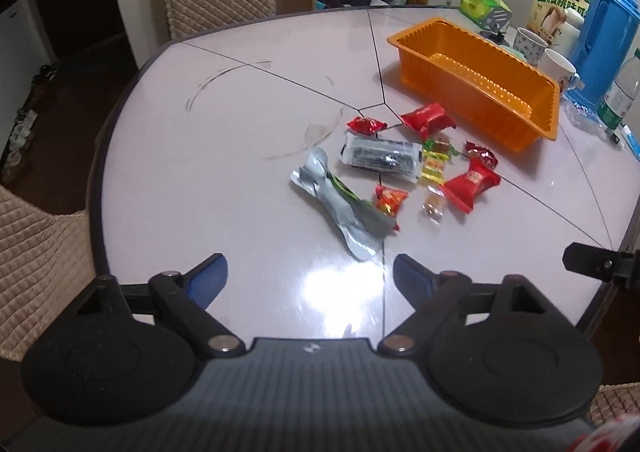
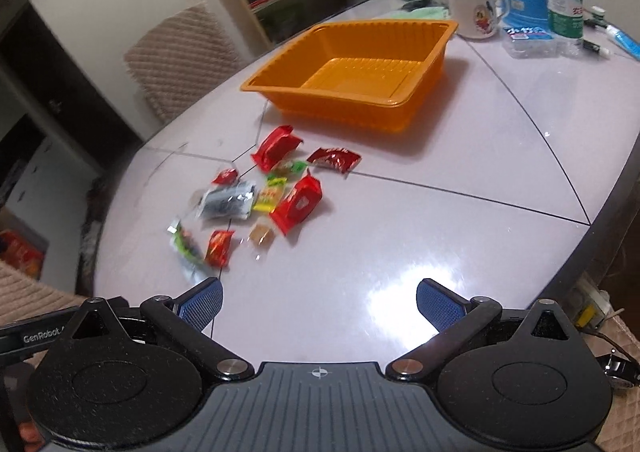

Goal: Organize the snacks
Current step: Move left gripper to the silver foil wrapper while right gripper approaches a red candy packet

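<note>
Small foil-wrapped snacks (image 1: pixel 404 160) (image 2: pixel 264 196), mostly red, lie scattered mid-counter (image 1: pixel 224 124), near an empty orange ribbed plastic tray (image 1: pixel 476 82) (image 2: pixel 352 68). Left gripper (image 1: pixel 310 276) and right gripper (image 2: pixel 318 302): jaws wide apart, holding nothing. Blurred wrappers, apparently unopened.

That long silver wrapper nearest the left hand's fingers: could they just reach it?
Probably yes. The silver wrapper lies flat just ahead of the open left gripper, with only bare table between them.
</note>
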`<state>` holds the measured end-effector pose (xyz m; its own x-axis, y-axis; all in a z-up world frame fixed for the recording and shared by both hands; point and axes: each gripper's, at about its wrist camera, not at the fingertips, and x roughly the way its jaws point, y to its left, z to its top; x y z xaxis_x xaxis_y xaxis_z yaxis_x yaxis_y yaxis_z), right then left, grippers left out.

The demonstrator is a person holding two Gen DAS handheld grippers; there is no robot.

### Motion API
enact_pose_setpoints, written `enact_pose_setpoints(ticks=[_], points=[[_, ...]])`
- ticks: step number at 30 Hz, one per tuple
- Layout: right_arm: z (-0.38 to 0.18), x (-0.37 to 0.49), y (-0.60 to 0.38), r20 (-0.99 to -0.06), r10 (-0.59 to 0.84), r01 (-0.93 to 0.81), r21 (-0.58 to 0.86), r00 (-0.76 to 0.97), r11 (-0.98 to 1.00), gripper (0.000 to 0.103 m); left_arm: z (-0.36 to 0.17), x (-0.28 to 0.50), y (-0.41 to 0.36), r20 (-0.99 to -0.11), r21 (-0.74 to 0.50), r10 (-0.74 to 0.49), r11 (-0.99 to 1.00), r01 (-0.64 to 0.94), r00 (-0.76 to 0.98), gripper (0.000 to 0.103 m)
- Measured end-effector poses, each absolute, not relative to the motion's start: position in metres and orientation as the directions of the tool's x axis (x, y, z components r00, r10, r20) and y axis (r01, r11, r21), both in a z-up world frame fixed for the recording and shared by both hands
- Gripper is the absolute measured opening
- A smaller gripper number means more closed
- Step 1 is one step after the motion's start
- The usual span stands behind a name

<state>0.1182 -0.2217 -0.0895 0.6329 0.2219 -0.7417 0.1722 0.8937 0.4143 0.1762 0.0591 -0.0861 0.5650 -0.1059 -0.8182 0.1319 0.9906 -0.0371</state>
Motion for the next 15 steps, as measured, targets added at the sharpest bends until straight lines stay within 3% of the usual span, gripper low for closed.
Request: enact_pose_setpoints(ticks=[4, 6, 7, 9, 13, 15], points=[[-0.093, 0.128, -0.209, -0.733, 0.163, 0.228, 0.402, 0.661, 0.887, 0.103, -0.094, 0.193, 0.069, -0.812, -0.076, -0.151, 0.985, 0.155, 0.563, 0.075], [-0.094, 0.132, -0.203, -0.727, 0.144, 0.237, 0.394, 0.671, 0.888, 0.102, -0.098, 0.199, 0.071, -0.810, -0.086, -0.160, 0.984, 0.156, 0.564, 0.065], [-0.095, 0.134, -0.200, -0.723, 0.139, 0.235, 0.391, 0.677, 0.890, 0.088, -0.100, 0.202, 0.071, -0.811, -0.090, -0.162, 0.984, 0.154, 0.563, 0.061], [-0.098, 0.140, -0.194, -0.728, 0.138, 0.232, 0.384, 0.671, 0.894, 0.074, -0.103, 0.207, 0.071, -0.810, -0.109, -0.174, 0.983, 0.148, 0.560, 0.054], [-0.106, 0.152, -0.192, -0.728, 0.142, 0.238, 0.393, 0.671, 0.888, 0.071, -0.108, 0.218, 0.068, -0.804, -0.136, -0.184, 0.983, 0.128, 0.565, 0.043], [-0.107, 0.159, -0.191, -0.719, 0.143, 0.219, 0.385, 0.680, 0.897, 0.068, -0.108, 0.223, 0.065, -0.803, -0.133, -0.175, 0.984, 0.115, 0.569, 0.043]])
